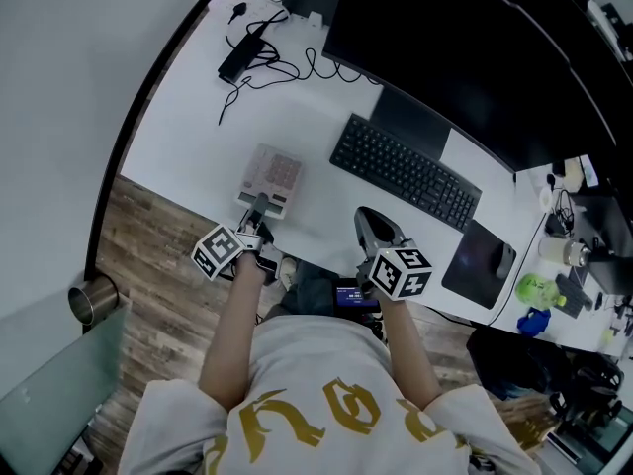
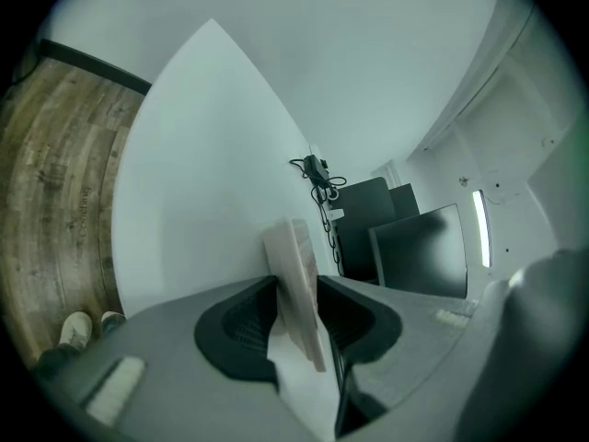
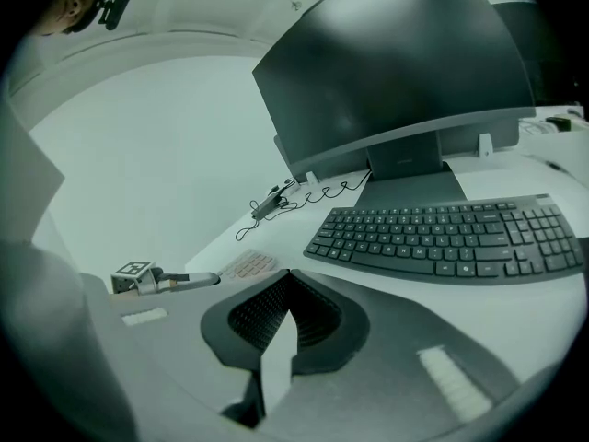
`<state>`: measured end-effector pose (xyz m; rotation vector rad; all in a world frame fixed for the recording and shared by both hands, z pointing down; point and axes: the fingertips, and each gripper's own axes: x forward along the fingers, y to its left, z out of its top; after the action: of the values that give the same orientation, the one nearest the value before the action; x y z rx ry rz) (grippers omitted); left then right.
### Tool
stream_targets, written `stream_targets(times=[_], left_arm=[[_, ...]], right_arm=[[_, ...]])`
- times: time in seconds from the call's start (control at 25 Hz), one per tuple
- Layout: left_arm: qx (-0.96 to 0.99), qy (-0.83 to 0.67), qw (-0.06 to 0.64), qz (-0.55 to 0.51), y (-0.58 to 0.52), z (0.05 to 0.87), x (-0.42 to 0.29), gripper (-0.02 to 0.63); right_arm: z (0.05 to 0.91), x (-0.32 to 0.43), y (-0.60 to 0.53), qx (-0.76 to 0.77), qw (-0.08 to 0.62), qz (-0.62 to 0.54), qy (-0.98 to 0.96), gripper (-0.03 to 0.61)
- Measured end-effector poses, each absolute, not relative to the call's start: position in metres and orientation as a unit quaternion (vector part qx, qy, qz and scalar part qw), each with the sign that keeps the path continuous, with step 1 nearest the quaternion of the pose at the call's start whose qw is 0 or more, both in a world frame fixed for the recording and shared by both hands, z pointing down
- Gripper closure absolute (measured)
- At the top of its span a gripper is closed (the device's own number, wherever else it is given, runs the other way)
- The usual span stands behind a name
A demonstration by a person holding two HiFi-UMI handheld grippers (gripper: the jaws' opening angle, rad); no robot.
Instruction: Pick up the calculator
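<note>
The calculator [image 1: 273, 175] is pale pink-grey and lies near the front edge of the white desk [image 1: 188, 137], left of the keyboard. My left gripper [image 1: 260, 210] is shut on its near edge. In the left gripper view the calculator [image 2: 293, 251] stands edge-on, pinched between the two dark pads of the left gripper [image 2: 296, 291]. My right gripper [image 1: 374, 228] hovers over the desk's front edge just before the keyboard, shut with nothing in it. In the right gripper view the calculator [image 3: 247, 265] lies to the left, beyond the right gripper [image 3: 286, 282], with the left gripper [image 3: 170, 282] at it.
A black keyboard [image 1: 406, 171] lies right of the calculator under a large dark monitor [image 1: 475, 57]. A black adapter with tangled cables [image 1: 242, 55] sits at the desk's far left. A dark mouse pad [image 1: 480, 257] is at the right. A metal bin [image 1: 91, 300] stands on the wooden floor.
</note>
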<state>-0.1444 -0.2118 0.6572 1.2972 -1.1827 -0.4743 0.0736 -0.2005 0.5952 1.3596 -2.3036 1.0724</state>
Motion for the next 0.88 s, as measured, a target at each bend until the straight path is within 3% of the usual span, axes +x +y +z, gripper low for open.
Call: stream_targets(times=[0.4,0.88], left_arm=[[0.533,-0.507,0.634,-0.238,-0.2144,0.6632,-0.1471,0.538],[0.533,-0.489,0.643,-0.253,-0.2102,0.6597,-0.1422,0.546]], right_arm=[[0.5991,0.0794,-0.1991,0.474,0.129,0.375,-0.786,0.555],[0.5898,0.0773,-0.1979,0.475,0.128,0.366,-0.790,0.555]])
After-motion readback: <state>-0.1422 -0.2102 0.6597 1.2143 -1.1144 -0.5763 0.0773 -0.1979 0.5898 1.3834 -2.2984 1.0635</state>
